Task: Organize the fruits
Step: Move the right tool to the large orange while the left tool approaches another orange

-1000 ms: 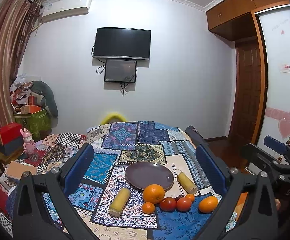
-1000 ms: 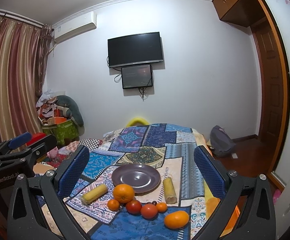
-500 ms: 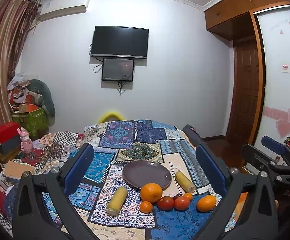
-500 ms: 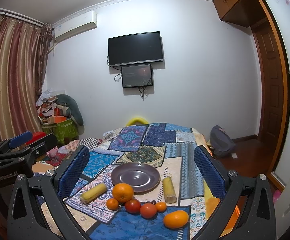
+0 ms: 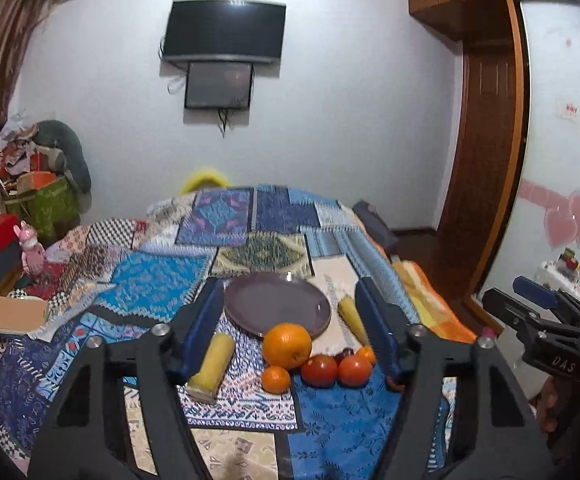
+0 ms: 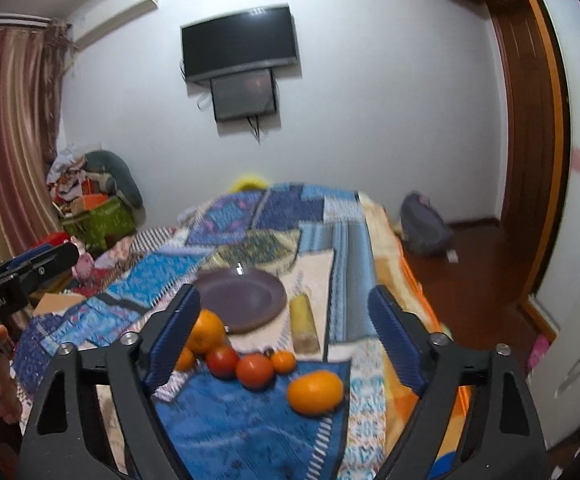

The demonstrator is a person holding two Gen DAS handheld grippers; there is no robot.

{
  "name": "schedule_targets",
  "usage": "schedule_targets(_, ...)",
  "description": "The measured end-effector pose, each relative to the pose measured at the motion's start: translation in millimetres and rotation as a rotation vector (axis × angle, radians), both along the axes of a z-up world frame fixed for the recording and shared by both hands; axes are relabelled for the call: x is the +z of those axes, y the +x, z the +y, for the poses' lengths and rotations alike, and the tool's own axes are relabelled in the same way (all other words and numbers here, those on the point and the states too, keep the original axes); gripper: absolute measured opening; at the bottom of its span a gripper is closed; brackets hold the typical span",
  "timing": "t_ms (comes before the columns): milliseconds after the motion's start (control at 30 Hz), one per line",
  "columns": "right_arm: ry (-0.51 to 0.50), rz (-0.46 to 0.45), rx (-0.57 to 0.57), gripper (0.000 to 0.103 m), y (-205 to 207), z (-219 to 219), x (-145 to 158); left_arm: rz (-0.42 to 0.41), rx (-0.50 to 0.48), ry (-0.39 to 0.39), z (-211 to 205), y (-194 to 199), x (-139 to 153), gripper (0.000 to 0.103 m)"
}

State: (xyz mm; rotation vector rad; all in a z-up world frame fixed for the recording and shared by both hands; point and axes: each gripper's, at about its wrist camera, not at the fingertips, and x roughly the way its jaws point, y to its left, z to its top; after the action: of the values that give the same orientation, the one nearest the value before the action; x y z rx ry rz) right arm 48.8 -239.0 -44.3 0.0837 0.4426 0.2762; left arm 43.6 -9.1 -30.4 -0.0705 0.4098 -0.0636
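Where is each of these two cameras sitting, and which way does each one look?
Left wrist view: sits on the left gripper, looks along its blue fingers over the quilted bed toward the TV wall; the right gripper shows at the right edge.
Right wrist view: sits on the right gripper, faces the same way from further right; the left gripper and a hand show at the left edge.
Both share the purple plate, big orange and tomatoes.
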Motion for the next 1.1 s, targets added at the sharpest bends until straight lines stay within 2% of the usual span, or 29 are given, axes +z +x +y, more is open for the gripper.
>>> schedule_targets(67, 0.004, 0.046, 0.0, 0.07, 5, -6, -8, 0.037, -0.008, 0.009, -3, 10, -9, 0.063)
schedule_targets(300, 0.004, 0.199, -0.004, 0.058, 23, -22, -40, 0.157, -0.038, 0.002, -11, 39, -41, 0.061)
schedule_targets(733, -0.006, 0.404, 0.039, 0.058, 62, -16, -99, 0.332, -0.075, 0.071, -21, 77, -99, 0.059)
schedule_targets(933, 0.033, 0.472, 0.071, 0.06, 75, -14, -119, 0.411, -0.064, 0.025, -9, 96, -121, 0.059)
schedule_targets(1100, -0.012, 0.498, 0.091, 0.065, 79, -4, -125, 0.437, -0.067, 0.008, -4, 112, -130, 0.059)
